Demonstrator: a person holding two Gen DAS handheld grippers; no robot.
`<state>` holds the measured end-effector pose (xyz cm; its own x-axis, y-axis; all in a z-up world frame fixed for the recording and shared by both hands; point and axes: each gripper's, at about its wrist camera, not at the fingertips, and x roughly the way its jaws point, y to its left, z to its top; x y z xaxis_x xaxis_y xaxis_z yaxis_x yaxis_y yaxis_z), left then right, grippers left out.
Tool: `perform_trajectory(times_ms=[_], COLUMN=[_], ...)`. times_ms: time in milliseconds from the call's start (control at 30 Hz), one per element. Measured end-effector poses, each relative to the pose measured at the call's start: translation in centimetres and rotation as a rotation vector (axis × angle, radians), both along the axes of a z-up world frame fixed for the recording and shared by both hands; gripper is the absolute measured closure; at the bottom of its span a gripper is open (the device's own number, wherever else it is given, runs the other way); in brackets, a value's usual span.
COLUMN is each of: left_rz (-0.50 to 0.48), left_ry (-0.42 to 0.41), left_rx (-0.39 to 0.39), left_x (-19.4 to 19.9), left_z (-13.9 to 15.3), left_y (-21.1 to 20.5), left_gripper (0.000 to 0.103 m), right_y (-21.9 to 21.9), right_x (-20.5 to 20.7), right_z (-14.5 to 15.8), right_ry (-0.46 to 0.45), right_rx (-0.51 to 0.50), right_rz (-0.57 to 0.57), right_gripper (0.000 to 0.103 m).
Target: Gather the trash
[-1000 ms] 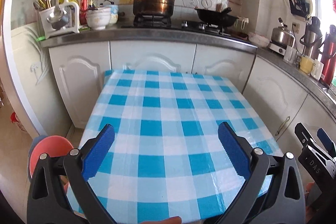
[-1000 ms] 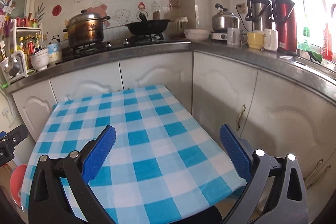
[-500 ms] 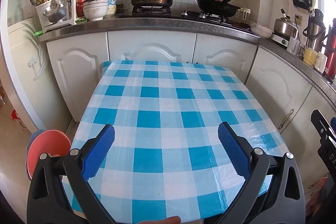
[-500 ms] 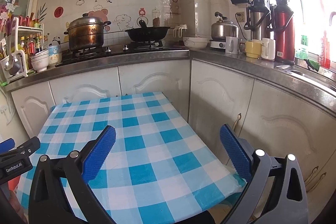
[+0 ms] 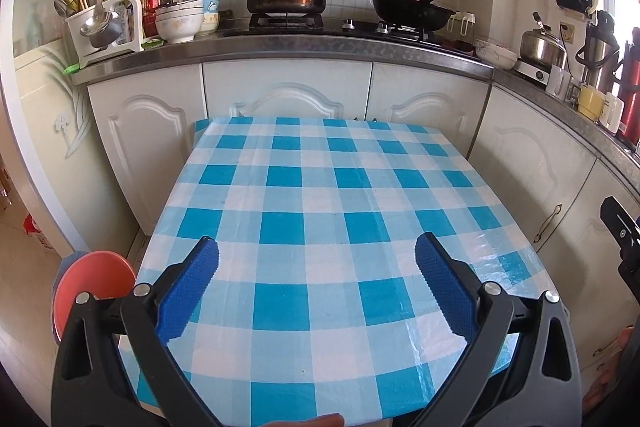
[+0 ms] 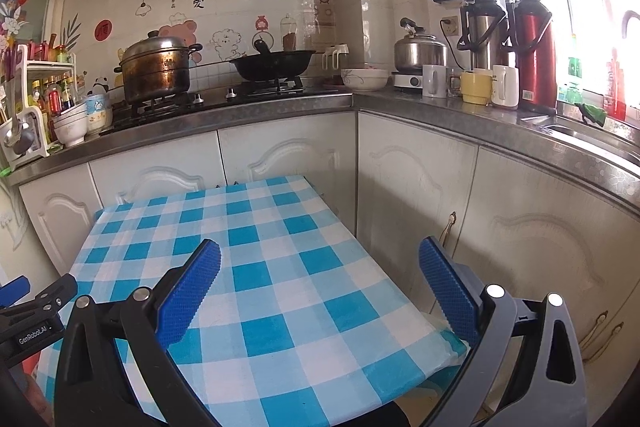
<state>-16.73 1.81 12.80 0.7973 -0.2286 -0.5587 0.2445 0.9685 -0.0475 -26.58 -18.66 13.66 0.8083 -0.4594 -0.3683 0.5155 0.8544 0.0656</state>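
No trash visible in either wrist view; its location cannot be determined from these frames. The checked counter (image 5: 312, 195) shows a bare blue-and-white cloth, nothing lying on it.

Left to right, left wrist view: one red bin or basin (image 5: 94, 287) on the floor just beside the counter's left edge, contents hidden. Left tongs (image 5: 316, 271) open wide, gripping nothing, held over the near edge. Right tongs (image 6: 320, 275) likewise open and empty, over the counter's right corner.

Handling, as judgement only: no item in sight to assess. The cloth looks glossy, so light scraps on it would probably slide; pinch from above at a raised edge.

Counts: trash items 0 seen; tongs 2; red bin 1.
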Motion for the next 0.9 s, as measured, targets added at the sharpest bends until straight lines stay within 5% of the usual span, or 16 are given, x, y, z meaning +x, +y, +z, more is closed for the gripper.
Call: perform_trajectory(times_ms=[900], left_rz=[0.001], left_ry=[0.032], left_rx=[0.019], left_x=[1.4], left_z=[-1.3], left_y=[-0.5], left_gripper=[0.004], right_y=[-0.8], right_x=[1.0], right_z=[-1.2], right_ry=[0.022], right_rx=[0.012], right_rz=[0.004], right_gripper=[0.005])
